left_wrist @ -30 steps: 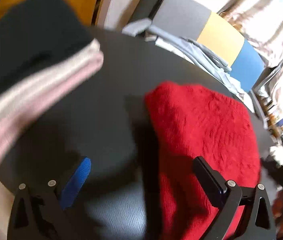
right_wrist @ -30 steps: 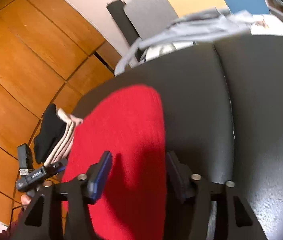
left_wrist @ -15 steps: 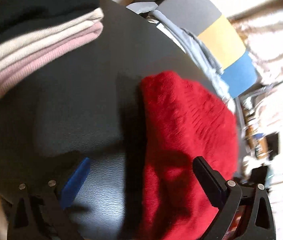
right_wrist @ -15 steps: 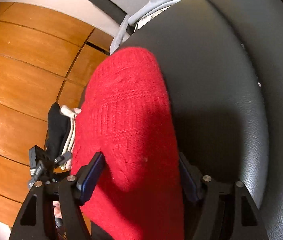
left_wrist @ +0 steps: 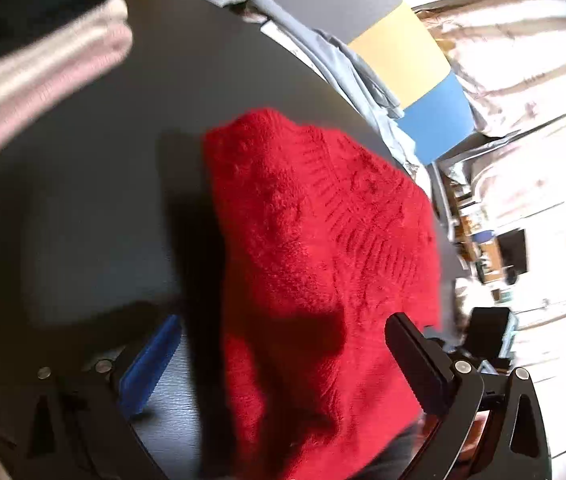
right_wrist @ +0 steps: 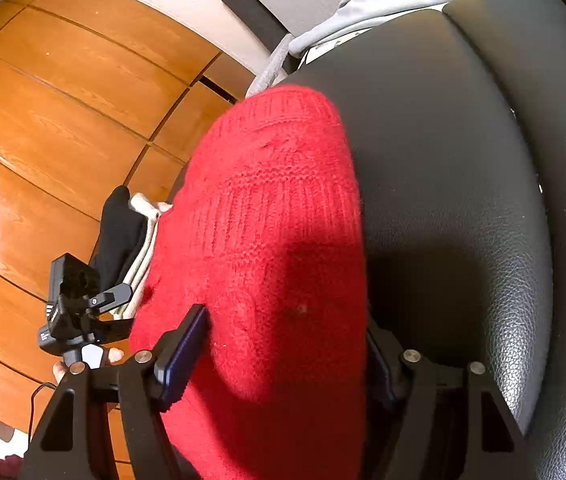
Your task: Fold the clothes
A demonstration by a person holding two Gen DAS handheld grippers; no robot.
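**Red sweater between both grippers**

Your right gripper [right_wrist: 283, 354] straddles the folded red sweater [right_wrist: 275, 240], jaws apart, having just narrowed slightly; pads beside the knit, contact unclear. Your left gripper [left_wrist: 279, 360] stands wide open, sweater lying from centre toward 3 o'clock on the black leather seat [left_wrist: 103, 200]. Folded stack [left_wrist: 43, 68] at 10 o'clock.

I see a fuzzy red knit sweater [right_wrist: 275, 240] on grained, faintly glossy black leather seat [right_wrist: 463, 160]; beyond, glossy wood floor [right_wrist: 63, 100].
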